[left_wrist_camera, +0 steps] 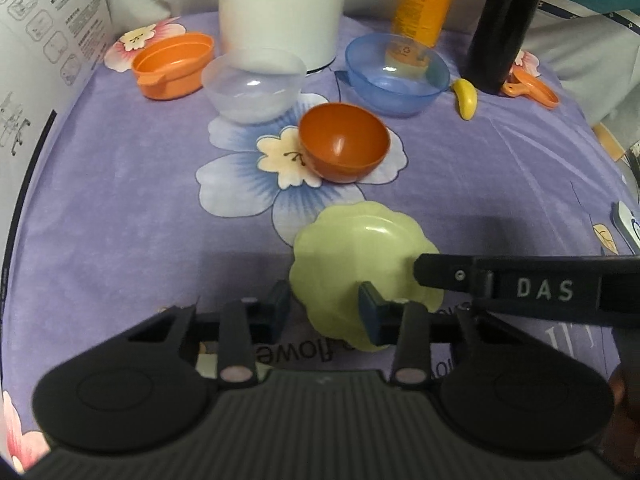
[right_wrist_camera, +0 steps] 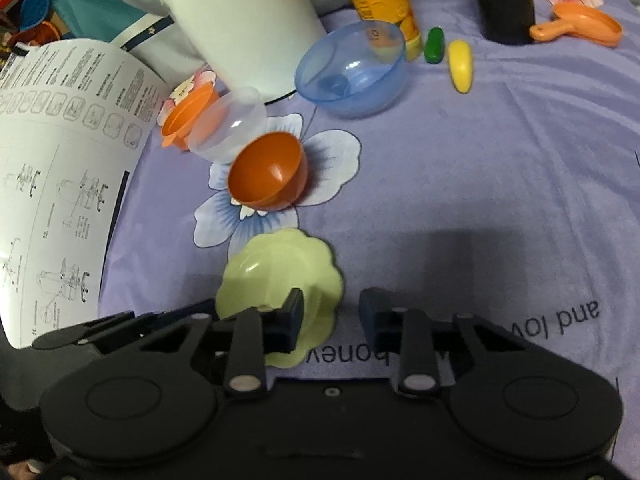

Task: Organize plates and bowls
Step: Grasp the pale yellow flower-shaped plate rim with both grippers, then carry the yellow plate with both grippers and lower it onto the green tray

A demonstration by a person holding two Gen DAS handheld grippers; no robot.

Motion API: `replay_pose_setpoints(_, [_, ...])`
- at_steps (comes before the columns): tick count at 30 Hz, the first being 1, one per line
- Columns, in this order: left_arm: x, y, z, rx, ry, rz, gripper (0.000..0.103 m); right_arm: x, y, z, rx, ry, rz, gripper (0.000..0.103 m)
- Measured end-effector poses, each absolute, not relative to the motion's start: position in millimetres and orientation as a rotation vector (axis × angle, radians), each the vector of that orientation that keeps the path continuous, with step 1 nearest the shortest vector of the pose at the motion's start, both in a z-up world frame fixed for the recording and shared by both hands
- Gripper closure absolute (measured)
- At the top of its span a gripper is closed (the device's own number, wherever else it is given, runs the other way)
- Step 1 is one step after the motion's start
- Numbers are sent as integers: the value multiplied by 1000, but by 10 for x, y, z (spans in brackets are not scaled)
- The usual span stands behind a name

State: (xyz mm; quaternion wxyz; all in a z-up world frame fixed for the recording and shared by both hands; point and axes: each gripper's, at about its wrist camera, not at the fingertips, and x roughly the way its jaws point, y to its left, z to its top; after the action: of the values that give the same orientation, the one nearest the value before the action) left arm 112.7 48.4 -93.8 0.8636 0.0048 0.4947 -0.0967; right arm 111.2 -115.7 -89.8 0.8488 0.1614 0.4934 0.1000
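A pale green scalloped plate (left_wrist_camera: 360,248) lies on the purple flowered cloth, also in the right wrist view (right_wrist_camera: 280,276). My left gripper (left_wrist_camera: 324,308) is open, its jaws straddling the plate's near left edge. My right gripper (right_wrist_camera: 330,312) is open, its left finger over the plate's right rim; it shows as a black bar in the left wrist view (left_wrist_camera: 520,288). Beyond stand a dark orange bowl (left_wrist_camera: 344,144), a clear bowl (left_wrist_camera: 252,84), a blue bowl (left_wrist_camera: 396,74) and an orange handled dish (left_wrist_camera: 174,66).
A white jug (left_wrist_camera: 280,8), an orange bottle (left_wrist_camera: 424,4) and a black bottle (left_wrist_camera: 508,24) stand at the back. A yellow toy (left_wrist_camera: 466,98), a green toy (right_wrist_camera: 434,44) and an orange scoop (left_wrist_camera: 532,88) lie far right. A printed sheet (left_wrist_camera: 36,60) rises at left.
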Motion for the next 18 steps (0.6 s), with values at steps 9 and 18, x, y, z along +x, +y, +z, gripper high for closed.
replay_pose_setpoints(9, [1118, 483, -953, 34, 1017, -199, 59, 1126, -1152, -931, 323, 1022, 259, 79])
replay_pose_setpoints(18, [1160, 427, -948, 37, 1009, -183, 65, 1173, -1054, -919, 277, 988, 245, 78])
